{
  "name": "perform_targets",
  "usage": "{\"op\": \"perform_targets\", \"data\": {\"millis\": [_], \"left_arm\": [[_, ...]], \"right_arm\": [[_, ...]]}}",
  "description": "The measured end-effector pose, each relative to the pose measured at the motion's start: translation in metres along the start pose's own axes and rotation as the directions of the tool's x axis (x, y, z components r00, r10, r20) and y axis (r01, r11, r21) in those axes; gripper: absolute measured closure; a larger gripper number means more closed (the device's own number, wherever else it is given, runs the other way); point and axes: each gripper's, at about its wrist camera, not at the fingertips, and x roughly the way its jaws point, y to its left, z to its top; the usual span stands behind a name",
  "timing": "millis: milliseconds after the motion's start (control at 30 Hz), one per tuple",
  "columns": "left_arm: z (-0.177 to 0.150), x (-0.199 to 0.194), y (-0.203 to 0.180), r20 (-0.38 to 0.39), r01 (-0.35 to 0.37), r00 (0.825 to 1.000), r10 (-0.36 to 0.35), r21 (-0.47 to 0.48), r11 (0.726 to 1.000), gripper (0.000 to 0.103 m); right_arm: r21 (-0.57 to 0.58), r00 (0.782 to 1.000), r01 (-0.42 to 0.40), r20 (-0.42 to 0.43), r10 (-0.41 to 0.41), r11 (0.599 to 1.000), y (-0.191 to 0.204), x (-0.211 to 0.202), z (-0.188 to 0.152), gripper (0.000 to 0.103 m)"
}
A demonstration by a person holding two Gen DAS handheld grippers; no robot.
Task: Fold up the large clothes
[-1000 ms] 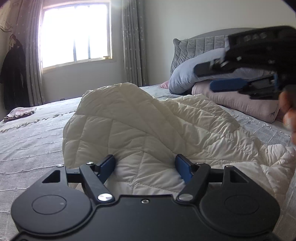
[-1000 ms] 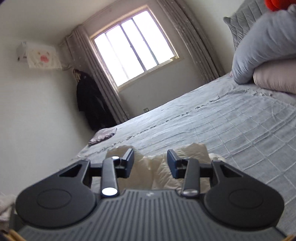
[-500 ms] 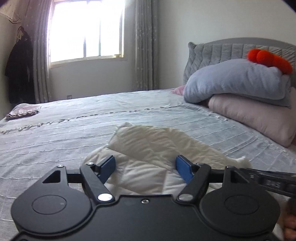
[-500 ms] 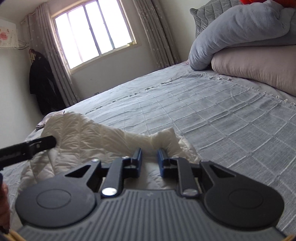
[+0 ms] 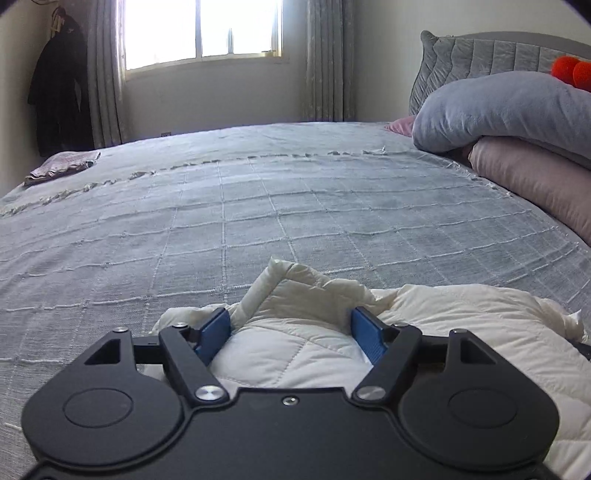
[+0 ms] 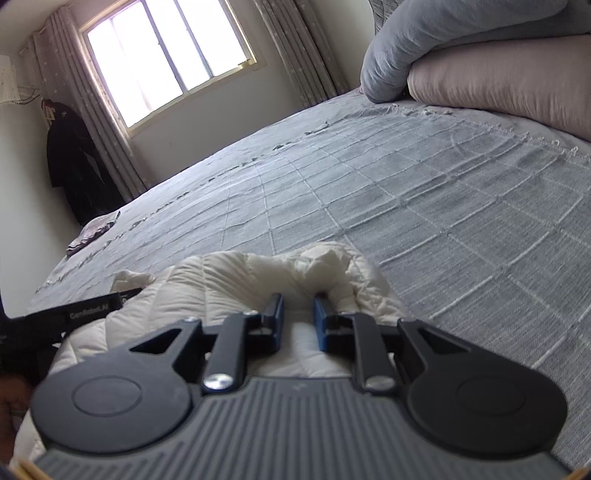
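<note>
Stacked pillows (image 5: 517, 110), dark coat (image 5: 59, 99) by window (image 5: 199, 33)

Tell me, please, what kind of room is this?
Most likely a bedroom in a home: a wide bed with a grey checked bedspread, stacked grey and pink pillows against a padded grey headboard, and a curtained window.

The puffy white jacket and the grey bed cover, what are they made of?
The white jacket looks like thin, smooth synthetic cloth with soft filling inside: stitched diamond lines make puffy squares, and it has a faint sheen. What the filling is cannot be told. The grey bed cover looks like matte woven cotton or similar, with raised thread lines forming a grid and little tufts along one row.
</note>
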Motion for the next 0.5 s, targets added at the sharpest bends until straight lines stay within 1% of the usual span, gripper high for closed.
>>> {"op": "perform_targets", "data": {"millis": [67,100,167,333,500], "left_arm": [[0.002,-0.018,0.004,0.029,-0.016,0.999,0.016,-0.009,1.0,0.031],[0.003,-0.029,0.006,0.046,-0.011,0.999,0.011,-0.014,1.0,0.031],[0.003,-0.053,0.009,0.074,0.004,0.997,-0.003,-0.016,1.0,0.031],[-0.003,-0.113,0.016,0.12,0.023,0.993,-0.02,-0.024,0.999,0.031],[-0.023,-0.159,0.015,0.128,0.036,0.991,-0.03,-0.045,0.998,0.031]], "right_arm": [[-0.035,1.0,-0.009,0.016,0.009,0.999,0.005,-0.007,0.001,0.086],[-0.039,1.0,-0.02,0.018,0.02,0.999,0.005,-0.01,0.002,0.084],[-0.041,0.999,-0.038,0.018,0.039,0.998,0.006,-0.02,0.006,0.083],[-0.086,0.993,-0.113,0.031,0.116,0.99,0.015,-0.054,0.013,0.064],[-0.171,0.986,-0.147,0.047,0.157,0.974,0.03,-0.089,0.011,0.062]]}}
